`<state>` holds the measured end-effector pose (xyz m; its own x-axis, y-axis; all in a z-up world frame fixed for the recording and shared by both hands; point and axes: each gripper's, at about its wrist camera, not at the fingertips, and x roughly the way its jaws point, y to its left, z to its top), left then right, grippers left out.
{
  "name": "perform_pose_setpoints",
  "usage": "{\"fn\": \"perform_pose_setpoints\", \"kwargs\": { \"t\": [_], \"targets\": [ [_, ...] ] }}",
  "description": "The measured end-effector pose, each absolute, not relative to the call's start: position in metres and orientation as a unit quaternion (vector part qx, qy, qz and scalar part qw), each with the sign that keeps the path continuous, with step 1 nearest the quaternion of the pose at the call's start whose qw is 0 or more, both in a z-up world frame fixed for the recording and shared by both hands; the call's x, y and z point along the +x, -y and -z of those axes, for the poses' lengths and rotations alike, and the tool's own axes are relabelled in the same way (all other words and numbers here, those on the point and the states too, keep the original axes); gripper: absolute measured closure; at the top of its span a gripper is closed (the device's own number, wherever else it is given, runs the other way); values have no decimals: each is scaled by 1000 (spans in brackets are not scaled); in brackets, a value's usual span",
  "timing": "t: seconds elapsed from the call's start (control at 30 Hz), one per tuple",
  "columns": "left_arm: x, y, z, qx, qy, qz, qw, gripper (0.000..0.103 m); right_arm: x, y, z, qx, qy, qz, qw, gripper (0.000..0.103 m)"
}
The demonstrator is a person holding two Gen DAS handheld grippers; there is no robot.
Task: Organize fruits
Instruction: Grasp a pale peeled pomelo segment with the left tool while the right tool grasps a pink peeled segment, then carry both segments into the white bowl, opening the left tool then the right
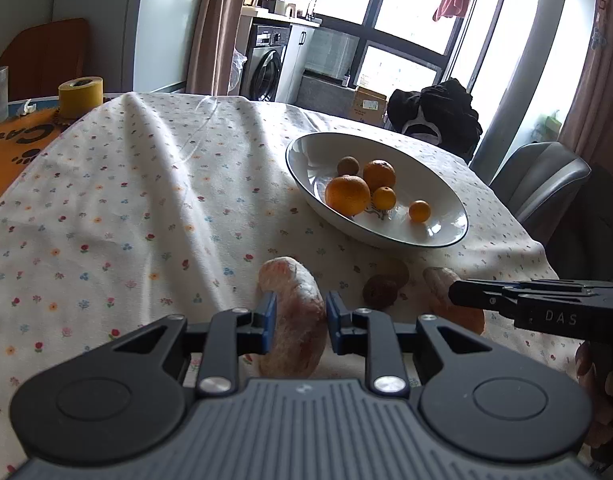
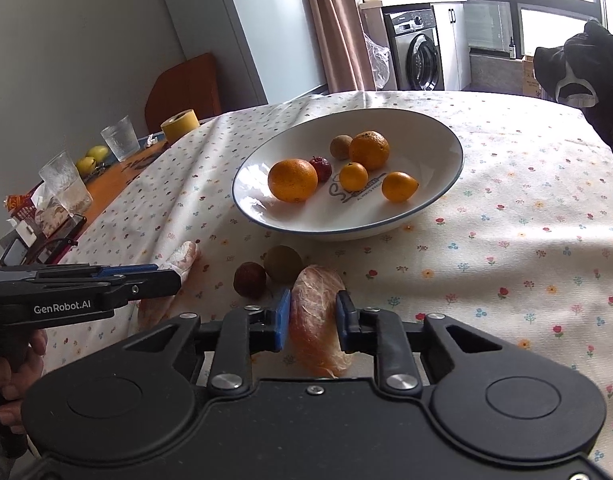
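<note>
A white bowl (image 1: 306, 148) (image 2: 442, 128) on the floral tablecloth holds several oranges, a brown fruit and a small red fruit. My left gripper (image 1: 299, 312) is shut on a pink grapefruit segment (image 1: 296, 316) at the table's near edge. My right gripper (image 2: 311, 318) is shut on a second grapefruit segment (image 2: 316, 312), which also shows in the left wrist view (image 1: 440, 280). A dark red fruit (image 2: 249, 279) (image 1: 380, 290) and a brown fruit (image 2: 283, 263) lie on the cloth between the grippers and the bowl.
A yellow tape roll (image 1: 80, 96) (image 2: 180, 124), drinking glasses (image 2: 120, 143) and small clutter stand on the orange mat at the left. A grey chair (image 1: 542, 180) and a black garment (image 1: 438, 112) are beyond the table's far edge.
</note>
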<state>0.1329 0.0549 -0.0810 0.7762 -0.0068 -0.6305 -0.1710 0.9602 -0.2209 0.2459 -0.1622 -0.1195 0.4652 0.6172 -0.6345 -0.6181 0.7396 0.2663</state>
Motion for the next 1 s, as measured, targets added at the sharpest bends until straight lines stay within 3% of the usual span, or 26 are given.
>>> {"fn": "perform_pose_setpoints", "kwargs": {
  "t": [0.17, 0.57, 0.73, 1.0],
  "targets": [
    [133, -59, 80, -139, -331, -40, 933, 79, 248, 168, 115, 6, -365, -355, 861, 88],
    [125, -86, 75, -163, -320, -54, 932, 79, 256, 179, 112, 21, -366, -339, 866, 88],
    [122, -96, 76, -169, -322, -68, 929, 79, 262, 187, 117, 44, -376, -346, 858, 80],
    [122, -103, 85, -195, -323, -55, 925, 79, 267, 195, 120, 71, -388, -358, 846, 79]
  ]
}}
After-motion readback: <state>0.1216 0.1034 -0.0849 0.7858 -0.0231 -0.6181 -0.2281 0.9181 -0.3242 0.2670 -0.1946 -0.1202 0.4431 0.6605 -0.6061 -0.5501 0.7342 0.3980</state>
